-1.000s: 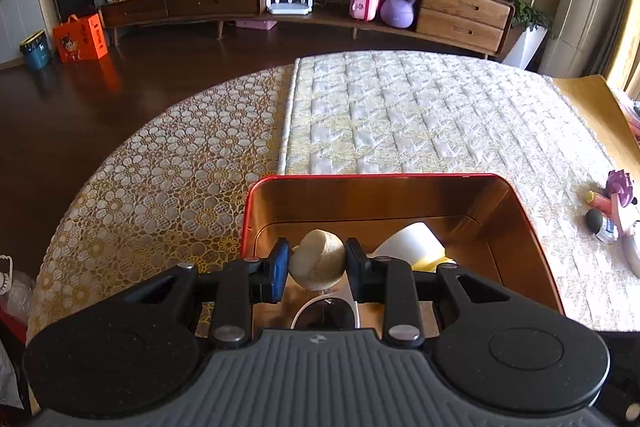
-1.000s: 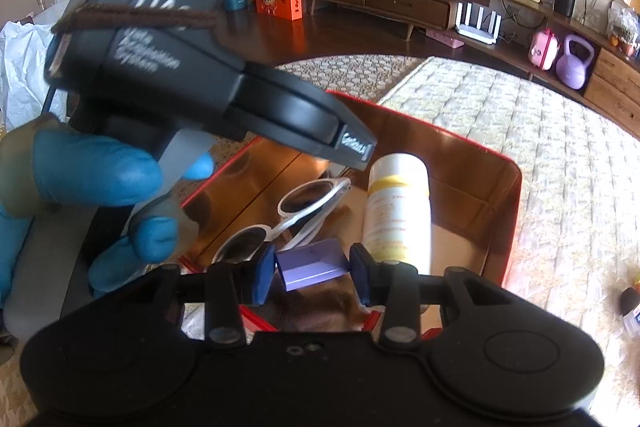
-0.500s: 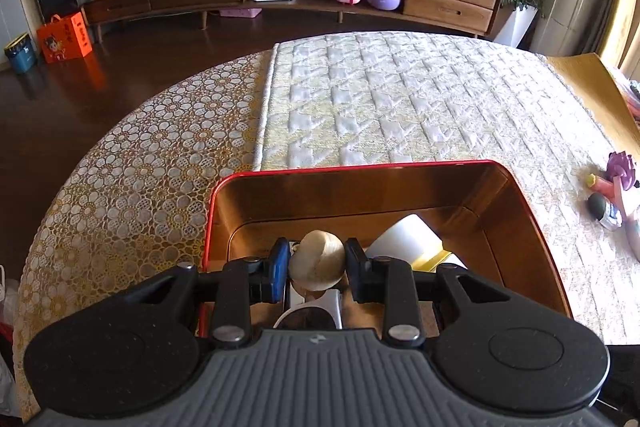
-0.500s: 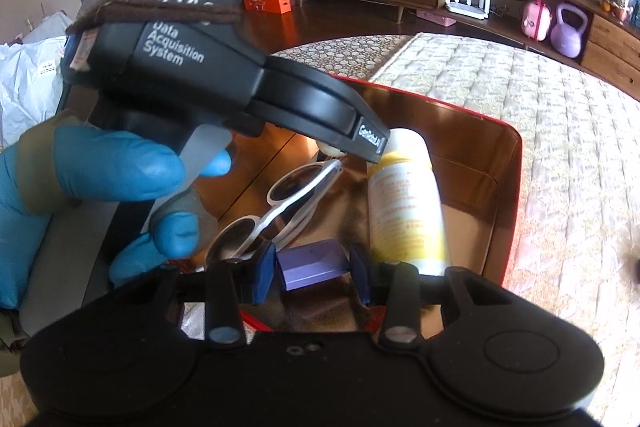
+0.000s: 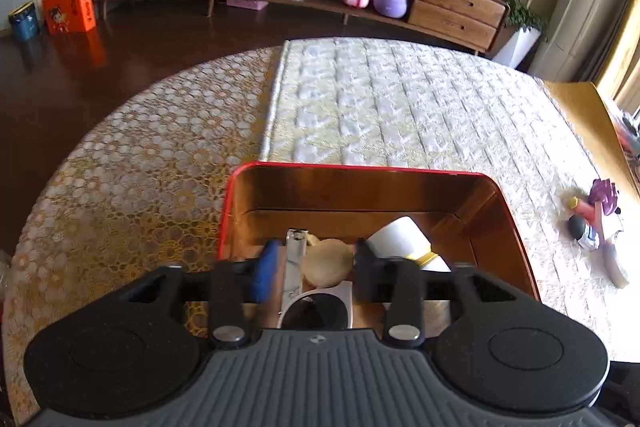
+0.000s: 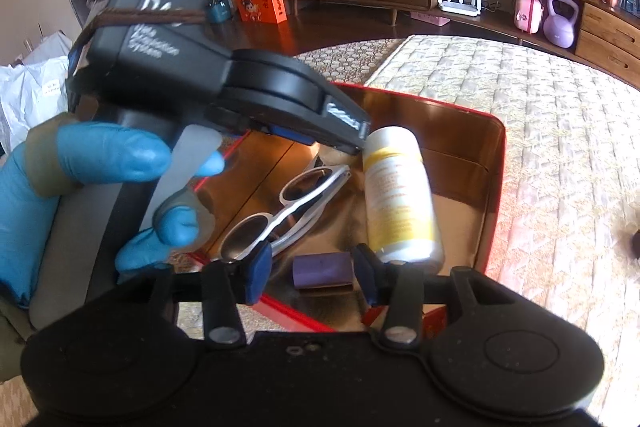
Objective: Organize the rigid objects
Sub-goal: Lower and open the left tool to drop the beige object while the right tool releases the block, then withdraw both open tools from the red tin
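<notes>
I am holding both tongs over the red tin [image 5: 516, 227], which is sitting on the patterned tablecloth [image 5: 132, 167]. My left gripper [image 5: 314, 265] has just been opening: its pads are standing apart from the round beige nut [image 5: 326, 263], which is lying loose between them inside the tin, so that tong is released. Just left of the nut, still in the tin, a metal nail clipper [image 5: 295, 259] is lying lengthways. Below the nut, nearer me, the white-framed sunglasses [image 5: 316, 311] are resting on the tin's floor. To the right of the nut, the white bottle with a yellow band [image 5: 404, 239] is lying on its side against the tin's right part.

From my right tong's camera, my blue-gloved left hand [image 6: 104, 171] is gripping the left tool at the tin's left edge. My right gripper [image 6: 316, 277] has also been opening just now: the small purple block [image 6: 322, 269] is lying between its pads at the tin's near wall, with a gap showing on each side, so this tong is released too. Well right of the tin, a few small toys [image 5: 596, 223] are lying on the quilted runner [image 5: 400, 99].
</notes>
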Tool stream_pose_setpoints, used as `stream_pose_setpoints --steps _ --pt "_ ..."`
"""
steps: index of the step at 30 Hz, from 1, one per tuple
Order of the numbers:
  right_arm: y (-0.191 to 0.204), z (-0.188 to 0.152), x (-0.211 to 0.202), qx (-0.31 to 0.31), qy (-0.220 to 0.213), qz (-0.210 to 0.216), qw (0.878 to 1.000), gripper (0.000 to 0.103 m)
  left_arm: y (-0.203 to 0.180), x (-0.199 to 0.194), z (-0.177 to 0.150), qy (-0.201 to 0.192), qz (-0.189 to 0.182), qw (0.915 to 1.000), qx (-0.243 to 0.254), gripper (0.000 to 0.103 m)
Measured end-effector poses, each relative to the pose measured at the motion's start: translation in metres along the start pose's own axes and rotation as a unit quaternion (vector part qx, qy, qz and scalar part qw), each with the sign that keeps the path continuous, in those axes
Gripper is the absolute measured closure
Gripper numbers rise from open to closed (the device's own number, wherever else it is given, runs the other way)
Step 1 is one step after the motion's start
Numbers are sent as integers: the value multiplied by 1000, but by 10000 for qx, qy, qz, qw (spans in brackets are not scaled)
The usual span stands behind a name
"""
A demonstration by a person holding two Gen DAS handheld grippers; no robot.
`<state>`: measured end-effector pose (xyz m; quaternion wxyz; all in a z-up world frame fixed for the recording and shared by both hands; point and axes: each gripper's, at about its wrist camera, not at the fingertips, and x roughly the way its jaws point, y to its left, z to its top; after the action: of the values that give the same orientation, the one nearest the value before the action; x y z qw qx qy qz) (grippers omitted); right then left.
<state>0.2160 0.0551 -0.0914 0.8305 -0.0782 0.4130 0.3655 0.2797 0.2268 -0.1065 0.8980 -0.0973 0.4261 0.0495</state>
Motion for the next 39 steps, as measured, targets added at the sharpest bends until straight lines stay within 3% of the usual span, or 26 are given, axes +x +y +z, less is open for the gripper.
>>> stream_pose_setpoints --steps 3,17,21,30,34,39 --pt "-2 -2 -12 36 -80 40 10000 55 -1 -12 -2 -122 -26 9999 17 42" --pt "-11 -16 -64 240 -478 118 9985 51 -13 -60 -8 -432 -29 9990 84 42" --pt "-13 -20 -78 262 -650 90 9975 41 -17 -74 -13 -531 -95 9985 79 42" --pt "-21 -31 -106 353 -922 -78 9951 36 -36 -101 -26 -670 -195 9974 174 42" --pt "-28 -42 -118 440 -1067 -228 9931 25 -47 -110 -35 -739 -286 9967 175 32" --pt "-40 -52 -130 609 -1216 -414 9898 16 -68 -120 -43 -808 -462 9953 269 30"
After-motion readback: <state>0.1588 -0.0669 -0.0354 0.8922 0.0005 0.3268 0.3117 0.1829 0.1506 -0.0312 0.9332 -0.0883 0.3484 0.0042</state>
